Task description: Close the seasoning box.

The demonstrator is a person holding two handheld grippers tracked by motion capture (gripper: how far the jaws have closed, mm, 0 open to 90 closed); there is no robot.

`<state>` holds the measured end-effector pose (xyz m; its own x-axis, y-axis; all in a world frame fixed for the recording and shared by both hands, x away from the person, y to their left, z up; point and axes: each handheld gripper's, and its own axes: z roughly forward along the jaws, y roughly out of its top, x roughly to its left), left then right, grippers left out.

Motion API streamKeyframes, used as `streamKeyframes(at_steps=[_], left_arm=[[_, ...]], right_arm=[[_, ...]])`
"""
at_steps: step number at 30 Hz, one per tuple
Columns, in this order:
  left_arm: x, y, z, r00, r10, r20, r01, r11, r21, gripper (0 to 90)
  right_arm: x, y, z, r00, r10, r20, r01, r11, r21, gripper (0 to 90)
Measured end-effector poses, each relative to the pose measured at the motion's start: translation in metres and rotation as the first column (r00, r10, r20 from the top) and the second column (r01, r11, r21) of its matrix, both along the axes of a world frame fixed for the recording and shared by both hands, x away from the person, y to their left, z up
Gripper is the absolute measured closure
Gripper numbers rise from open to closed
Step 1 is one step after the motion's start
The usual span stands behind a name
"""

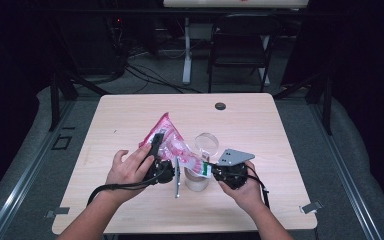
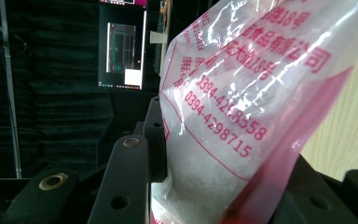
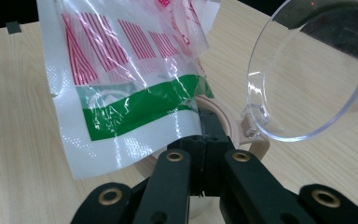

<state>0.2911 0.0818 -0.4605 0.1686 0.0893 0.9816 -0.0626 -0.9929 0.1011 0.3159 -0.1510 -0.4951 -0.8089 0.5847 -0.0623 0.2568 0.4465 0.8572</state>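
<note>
A pink-and-white plastic bag [image 1: 172, 142] with red print hangs tilted above the table, white granules [image 2: 200, 186] in its lower part. My left gripper [image 1: 160, 145] is shut on the bag [image 2: 242, 107], one black jaw on each side of it. A small round tub [image 1: 197, 182] stands under the bag's low end, its clear hinged lid [image 1: 206, 142] raised. My right gripper [image 1: 209, 170] is shut, its jaws pinching the green-striped edge of the bag [image 3: 121, 93] just over the tub's beige rim [image 3: 223, 116]. The clear lid [image 3: 307, 70] stands to the right of that edge.
The wooden table [image 1: 130, 110] has a round black grommet [image 1: 220, 106] near its far edge. Metal clips [image 1: 311, 206] sit at the front corners. A folding chair [image 1: 240, 45] and cables stand on the floor beyond the table.
</note>
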Motion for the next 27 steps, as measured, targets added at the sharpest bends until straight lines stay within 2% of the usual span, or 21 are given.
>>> streamKeyframes(at_steps=[27], left_arm=[[0.0005, -0.0002, -0.0006, 1.0000, -0.002, -0.005, 0.002, 1.0000, -0.005, 67.4]], right_arm=[[0.0000, 0.0004, -0.0012, 1.0000, -0.002, -0.002, 0.002, 1.000, -0.003, 90.0]])
